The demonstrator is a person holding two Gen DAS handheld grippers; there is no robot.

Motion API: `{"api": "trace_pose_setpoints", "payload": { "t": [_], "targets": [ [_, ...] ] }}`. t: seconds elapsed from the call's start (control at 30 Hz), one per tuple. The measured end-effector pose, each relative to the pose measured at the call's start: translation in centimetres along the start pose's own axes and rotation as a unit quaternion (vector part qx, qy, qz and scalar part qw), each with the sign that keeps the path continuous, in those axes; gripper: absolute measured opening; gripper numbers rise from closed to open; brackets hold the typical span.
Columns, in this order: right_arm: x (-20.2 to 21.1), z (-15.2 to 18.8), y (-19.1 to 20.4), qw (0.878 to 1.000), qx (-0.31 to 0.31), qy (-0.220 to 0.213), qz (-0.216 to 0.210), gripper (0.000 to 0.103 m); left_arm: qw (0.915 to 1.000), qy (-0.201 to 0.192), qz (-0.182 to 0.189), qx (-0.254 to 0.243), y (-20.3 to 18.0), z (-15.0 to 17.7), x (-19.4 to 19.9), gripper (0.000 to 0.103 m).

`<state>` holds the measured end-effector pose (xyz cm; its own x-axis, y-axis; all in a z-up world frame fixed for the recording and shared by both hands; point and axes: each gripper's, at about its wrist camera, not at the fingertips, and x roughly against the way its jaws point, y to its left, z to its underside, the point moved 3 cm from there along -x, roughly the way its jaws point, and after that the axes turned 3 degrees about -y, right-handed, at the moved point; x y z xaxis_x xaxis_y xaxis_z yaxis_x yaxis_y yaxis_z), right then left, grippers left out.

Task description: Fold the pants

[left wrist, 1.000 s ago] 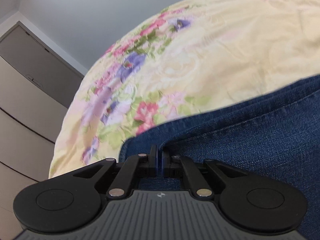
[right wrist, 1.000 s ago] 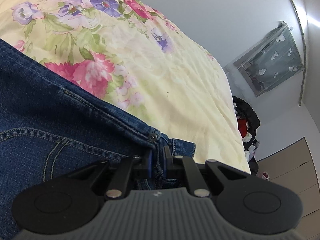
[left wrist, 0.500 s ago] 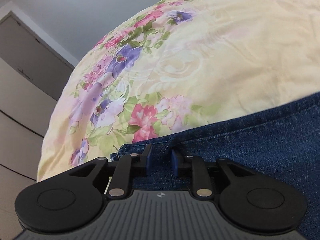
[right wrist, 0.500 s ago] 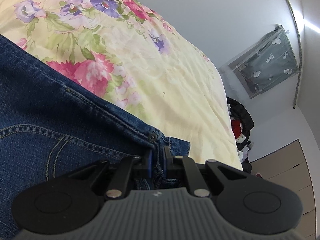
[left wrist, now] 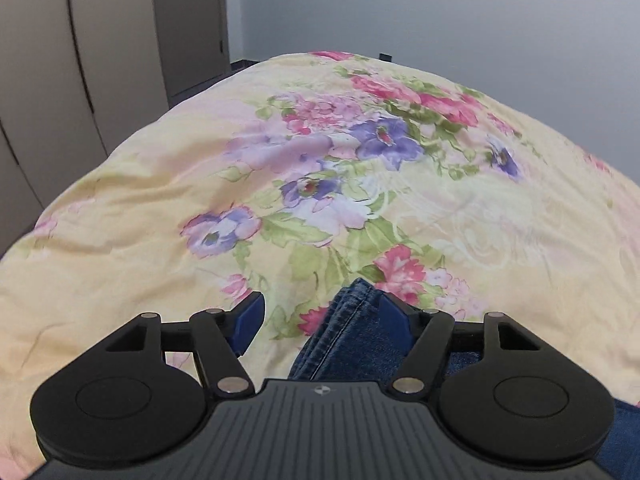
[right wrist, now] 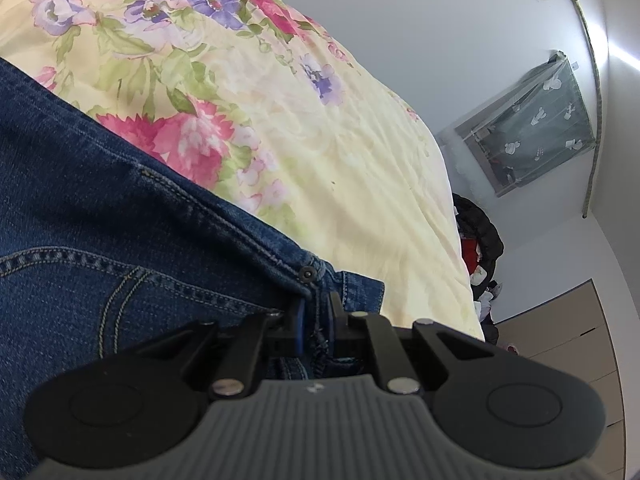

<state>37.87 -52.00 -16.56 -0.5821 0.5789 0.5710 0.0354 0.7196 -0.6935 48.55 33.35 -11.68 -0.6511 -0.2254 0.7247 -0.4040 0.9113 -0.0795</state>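
Left gripper (left wrist: 320, 310) is opening, jeans (left wrist: 356, 332) loose at lower centre; right gripper (right wrist: 316, 314) is clenching the waistband, so keep that pinch firm.

A bed (left wrist: 120, 240) covered in a pale yellow quilt printed with pink and purple flowers carried the blue denim pants (right wrist: 100, 220). The pants lay directly on the quilt, their waistband corner near the bed's edge.

One pair of jeans (right wrist: 100, 216), one floral quilt (left wrist: 360, 184), two hand-held grippers.
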Motion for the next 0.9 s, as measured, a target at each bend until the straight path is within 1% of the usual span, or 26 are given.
{"api": "trace_pose_setpoints", "payload": {
  "t": [0.07, 0.1, 0.13, 0.17, 0.2, 0.27, 0.3, 0.37, 0.4, 0.43, 0.5, 0.53, 0.6, 0.63, 0.67, 0.7, 0.77, 0.8, 0.83, 0.87, 0.9],
  "targets": [
    [0.4, -0.1, 0.0, 1.000, 0.000, -0.001, 0.015, 0.010, 0.9985, 0.004, 0.029, 0.046, 2.0, 0.8, 1.2, 0.073],
    [0.7, -0.1, -0.1, 1.000, 0.000, -0.002, 0.025, 0.015, 0.9971, 0.005, 0.037, 0.066, 2.9, 1.3, 1.8, 0.073],
    [1.0, -0.2, -0.2, 0.999, -0.001, -0.003, 0.035, 0.029, 0.9956, 0.009, 0.043, 0.082, 3.8, 1.9, 2.4, 0.073],
    [1.5, -0.2, -0.3, 0.999, -0.003, -0.007, 0.045, 0.036, 0.9942, 0.013, 0.049, 0.095, 4.6, 2.6, 3.1, 0.073],
    [2.1, -0.1, -0.5, 0.999, -0.007, -0.010, 0.053, 0.040, 0.9923, 0.016, 0.056, 0.109, 5.4, 3.3, 3.9, 0.073],
    [3.5, 0.1, -0.9, 0.998, -0.024, -0.007, 0.058, 0.040, 0.9853, 0.022, 0.067, 0.156, 7.2, 5.0, 5.0, 0.073],
    [4.2, 0.3, -1.1, 0.998, -0.033, -0.006, 0.053, 0.040, 0.9778, 0.028, 0.079, 0.192, 8.2, 6.0, 5.4, 0.073],
    [5.8, 1.0, -1.3, 0.998, -0.057, 0.000, 0.034, 0.040, 0.9591, 0.035, 0.110, 0.259, 9.8, 8.0, 5.9, 0.073],
    [6.6, 1.4, -1.3, 0.997, -0.068, 0.003, 0.025, 0.040, 0.9472, 0.039, 0.129, 0.291, 10.5, 9.0, 6.0, 0.073],
    [7.5, 2.0, -1.3, 0.996, -0.083, 0.007, 0.013, 0.040, 0.9357, 0.045, 0.145, 0.318, 11.1, 10.0, 6.0, 0.073],
    [9.1, 3.3, -1.2, 0.994, -0.106, 0.014, -0.011, 0.040, 0.9167, 0.049, 0.169, 0.359, 11.5, 11.5, 5.5, 0.073],
    [9.8, 4.0, -1.0, 0.993, -0.116, 0.020, -0.022, 0.040, 0.9094, 0.047, 0.175, 0.374, 11.7, 12.2, 5.2, 0.073],
    [11.2, 5.3, -1.0, 0.989, -0.139, 0.027, -0.037, 0.039, 0.9012, 0.041, 0.175, 0.394, 11.7, 13.0, 4.3, 0.073],
    [11.8, 5.9, -1.1, 0.987, -0.154, 0.027, -0.042, 0.039, 0.8985, 0.037, 0.177, 0.400, 11.6, 13.2, 3.9, 0.073],
    [12.4, 6.3, -1.4, 0.984, -0.169, 0.028, -0.048, 0.039, 0.8973, 0.030, 0.178, 0.403, 11.3, 13.2, 3.6, 0.073],
    [12.9, 6.8, -1.8, 0.980, -0.187, 0.032, -0.056, 0.039, 0.8996, 0.022, 0.177, 0.399, 11.0, 13.1, 3.3, 0.071],
    [13.7, 7.8, -2.8, 0.972, -0.221, 0.044, -0.069, 0.039, 0.9053, 0.014, 0.170, 0.389, 10.3, 12.8, 2.9, 0.062],
    [14.0, 8.3, -3.3, 0.968, -0.235, 0.047, -0.071, 0.039, 0.9114, 0.013, 0.163, 0.378, 9.9, 12.7, 2.8, 0.051],
    [14.3, 8.9, -3.9, 0.964, -0.251, 0.052, -0.070, 0.039, 0.9210, 0.011, 0.146, 0.361, 9.4, 12.4, 2.9, 0.037],
    [14.5, 9.5, -4.5, 0.961, -0.263, 0.057, -0.068, 0.039, 0.9293, 0.010, 0.129, 0.346, 9.1, 12.2, 3.0, 0.029],
    [14.7, 10.0, -4.9, 0.958, -0.272, 0.059, -0.066, 0.039, 0.9349, 0.009, 0.116, 0.336, 8.8, 12.0, 3.2, 0.012]
  ]
}}
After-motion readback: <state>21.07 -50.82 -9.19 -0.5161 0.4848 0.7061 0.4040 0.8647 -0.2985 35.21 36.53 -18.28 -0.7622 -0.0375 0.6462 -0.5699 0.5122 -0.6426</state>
